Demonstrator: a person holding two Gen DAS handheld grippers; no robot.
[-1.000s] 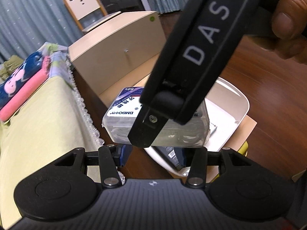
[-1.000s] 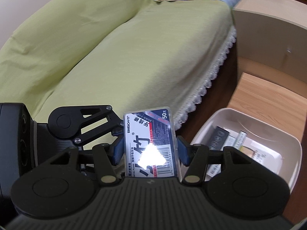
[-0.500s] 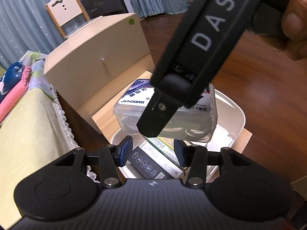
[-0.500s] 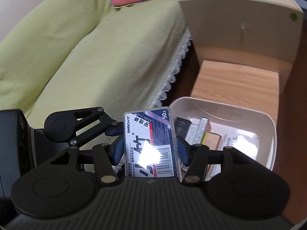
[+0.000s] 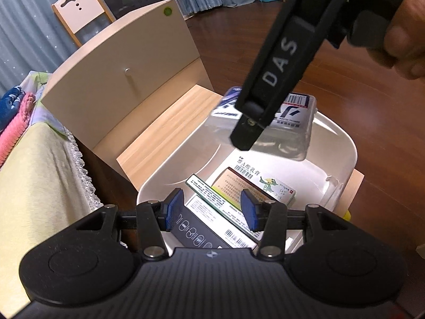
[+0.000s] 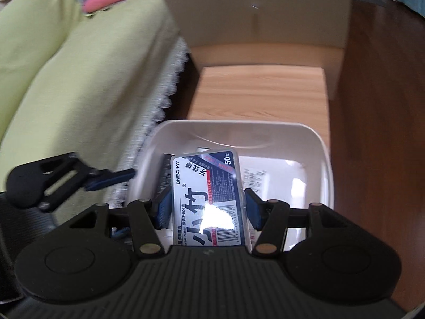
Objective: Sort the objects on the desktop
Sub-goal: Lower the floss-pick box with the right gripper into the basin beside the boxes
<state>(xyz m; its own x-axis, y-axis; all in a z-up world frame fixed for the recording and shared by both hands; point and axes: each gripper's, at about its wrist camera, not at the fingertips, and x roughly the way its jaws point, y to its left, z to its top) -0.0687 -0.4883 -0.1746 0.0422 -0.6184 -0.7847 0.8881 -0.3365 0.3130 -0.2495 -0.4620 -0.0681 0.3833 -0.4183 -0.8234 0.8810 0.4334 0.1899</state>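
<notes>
floss box (image 6: pixel 208 199) over white bin (image 6: pixel 316 143)

Boxes (image 5: pixel 212 228) crowding bin's (image 5: pixel 342 143) near half

right gripper (image 6: pixel 204 208) clamped on clear dental floss box (image 6: pixel 208 199), blue pads touching both sides. box hangs over white bin (image 6: pixel 325 159), some packets inside but blurry. bin sits on wooden tabletop (image 6: pixel 263 93). left gripper (image 6: pixel 79 176) off to side, near green sofa (image 6: pixel 66 79) with lace trim.
</notes>
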